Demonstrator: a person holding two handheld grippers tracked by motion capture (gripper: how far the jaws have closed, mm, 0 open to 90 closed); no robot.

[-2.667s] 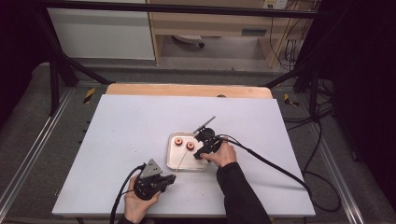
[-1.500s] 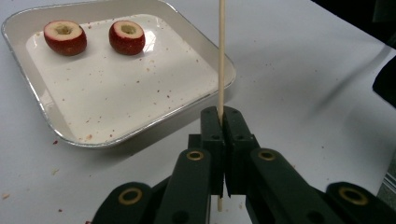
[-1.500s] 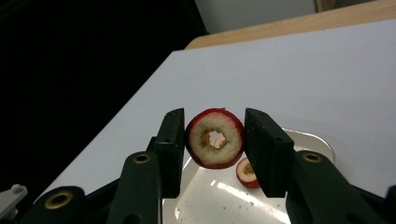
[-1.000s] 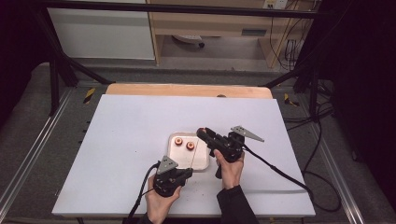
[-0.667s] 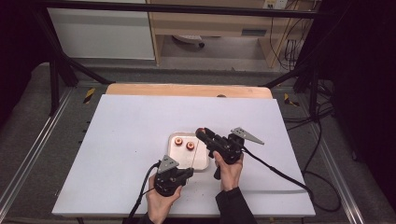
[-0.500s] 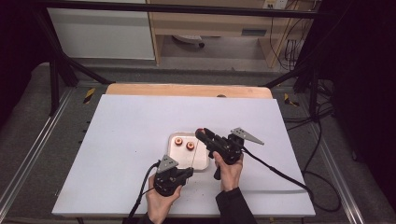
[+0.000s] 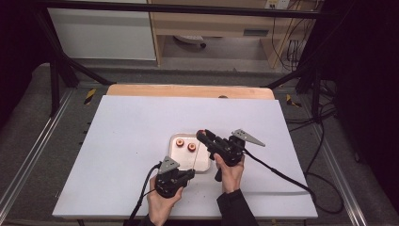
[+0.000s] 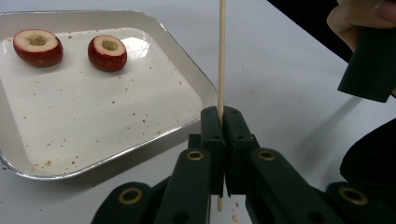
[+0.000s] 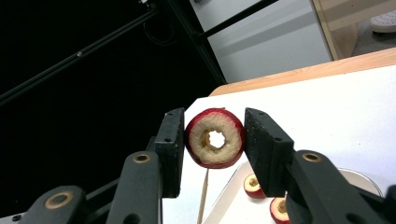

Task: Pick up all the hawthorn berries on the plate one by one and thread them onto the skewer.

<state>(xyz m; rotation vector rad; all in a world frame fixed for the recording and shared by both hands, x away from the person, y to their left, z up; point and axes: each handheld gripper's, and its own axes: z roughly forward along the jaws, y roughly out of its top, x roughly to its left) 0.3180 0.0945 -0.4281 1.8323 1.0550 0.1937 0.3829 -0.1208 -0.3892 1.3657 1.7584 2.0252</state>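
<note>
My left gripper (image 8: 220, 116) is shut on a thin wooden skewer (image 8: 222, 51), which stands upright by the near right edge of a white tray (image 8: 93, 116). Two cored red fruit pieces (image 8: 37, 46) (image 8: 107, 52) lie at the tray's far side. My right gripper (image 9: 215, 140) holds a third cored red fruit ring (image 9: 215, 138) between its jaws, its hole facing the camera, and the skewer's upper end (image 9: 203, 196) shows just below it. In the high view the right gripper (image 7: 202, 135) hovers over the tray (image 7: 202, 162), and the left gripper (image 7: 188, 174) is near the tray's front edge.
The tray sits mid-table on a white board (image 7: 131, 136) with a wooden strip (image 7: 188, 91) along its far edge. Cables (image 7: 277, 172) trail from both grippers toward the right and the front. Crumbs speckle the tray floor. Dark frame legs stand beyond the table.
The right gripper has left the tray with a fruit ring and risen over the skewer. The left gripper has shifted right to the tray's front edge. Little has moved in the last second.
</note>
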